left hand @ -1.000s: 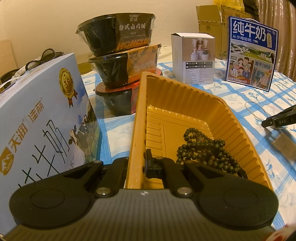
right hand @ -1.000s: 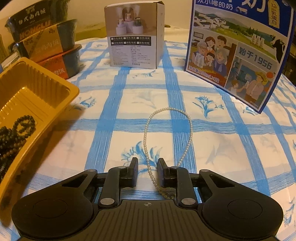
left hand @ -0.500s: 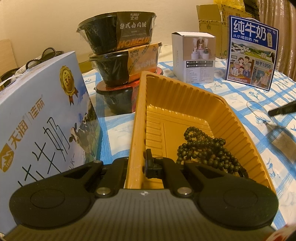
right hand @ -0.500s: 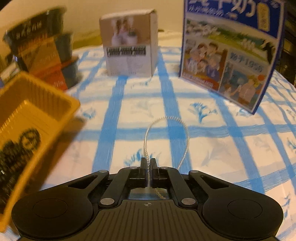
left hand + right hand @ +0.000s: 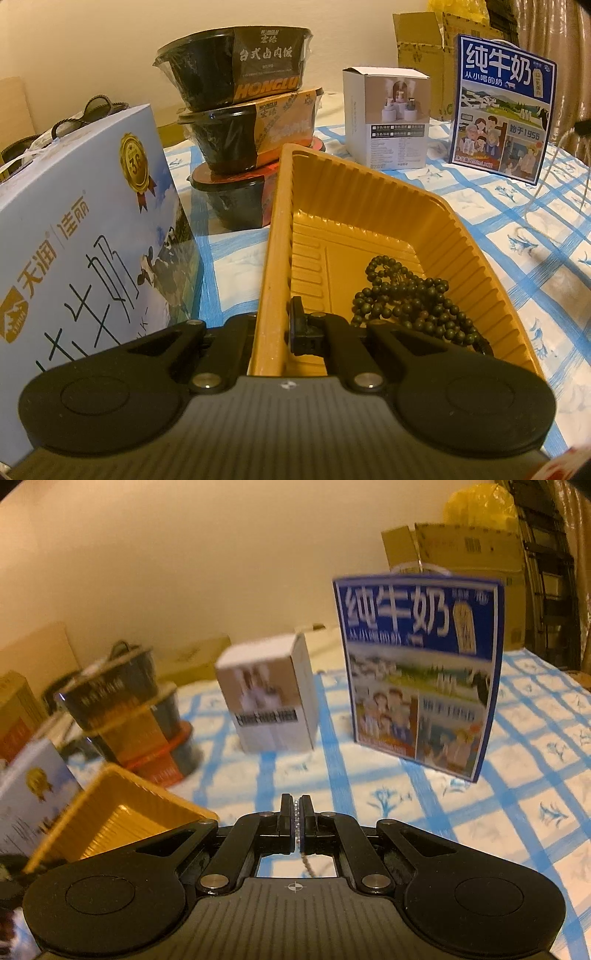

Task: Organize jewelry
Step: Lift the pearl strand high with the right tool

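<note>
Clamped in my right claw (image 5: 296, 821) is the pearl necklace (image 5: 296, 823): its fingers are pressed almost together with a short run of small pale beads pinched between the pads, and a bit of strand trails down behind them toward the claw's body. From my left wrist view the rest of that necklace (image 5: 546, 184) shows as a thin pale loop hanging at the far right, above the blue-checked tablecloth (image 5: 554, 258).

My left claw (image 5: 273, 328) grips the near left rim of the yellow tray (image 5: 369, 199), one finger outside the wall and one inside, closed narrow on the plastic. Inside the tray, just right of my inner finger, lies the dark bead bracelet (image 5: 413, 295) in a loose heap against the near right corner.

Left of the tray stands a pale blue milk carton box (image 5: 81, 251). Beyond the tray's far end are three stacked black food bowls (image 5: 243, 110), then a small white product box (image 5: 388, 118) to their right, and a dark blue milk box (image 5: 502, 110) farther right. In my right wrist view the tray (image 5: 122, 812) sits low and to the left of my claw, well apart from the pinched beads
</note>
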`<state>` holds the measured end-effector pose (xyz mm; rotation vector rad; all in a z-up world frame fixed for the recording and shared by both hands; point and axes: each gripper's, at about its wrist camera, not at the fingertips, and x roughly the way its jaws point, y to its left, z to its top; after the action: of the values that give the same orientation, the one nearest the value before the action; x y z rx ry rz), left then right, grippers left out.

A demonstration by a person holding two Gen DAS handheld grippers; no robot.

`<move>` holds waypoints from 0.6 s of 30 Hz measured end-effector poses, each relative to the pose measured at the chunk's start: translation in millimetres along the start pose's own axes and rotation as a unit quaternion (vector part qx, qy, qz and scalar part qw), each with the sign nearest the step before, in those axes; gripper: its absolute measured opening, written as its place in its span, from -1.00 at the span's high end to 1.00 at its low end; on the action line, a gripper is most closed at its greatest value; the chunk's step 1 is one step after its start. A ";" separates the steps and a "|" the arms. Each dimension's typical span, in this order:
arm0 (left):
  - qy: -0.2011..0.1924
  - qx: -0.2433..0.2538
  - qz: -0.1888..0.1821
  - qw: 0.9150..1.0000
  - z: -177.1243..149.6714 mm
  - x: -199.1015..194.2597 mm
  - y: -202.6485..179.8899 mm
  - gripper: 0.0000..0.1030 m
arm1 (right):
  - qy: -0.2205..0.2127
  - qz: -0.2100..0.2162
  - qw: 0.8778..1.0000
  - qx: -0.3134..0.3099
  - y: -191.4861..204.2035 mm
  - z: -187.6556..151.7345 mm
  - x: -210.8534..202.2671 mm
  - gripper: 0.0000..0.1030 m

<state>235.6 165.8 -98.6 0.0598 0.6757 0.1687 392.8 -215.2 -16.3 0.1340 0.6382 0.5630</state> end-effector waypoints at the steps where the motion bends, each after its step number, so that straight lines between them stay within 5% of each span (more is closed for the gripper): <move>1: -0.001 -0.001 -0.001 1.000 0.3 -0.3 0.1 0.94 | -0.002 0.002 1.000 0.000 2.8 3.6 -5.0 0.96; 18: -0.006 -0.006 -0.004 1.000 0.4 -2.8 1.1 0.94 | -0.013 0.068 0.997 -0.037 69.3 18.5 -58.7 0.96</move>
<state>233.5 166.4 -96.4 0.0462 0.6627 0.1645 333.6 -187.3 49.3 0.1147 0.5844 0.7145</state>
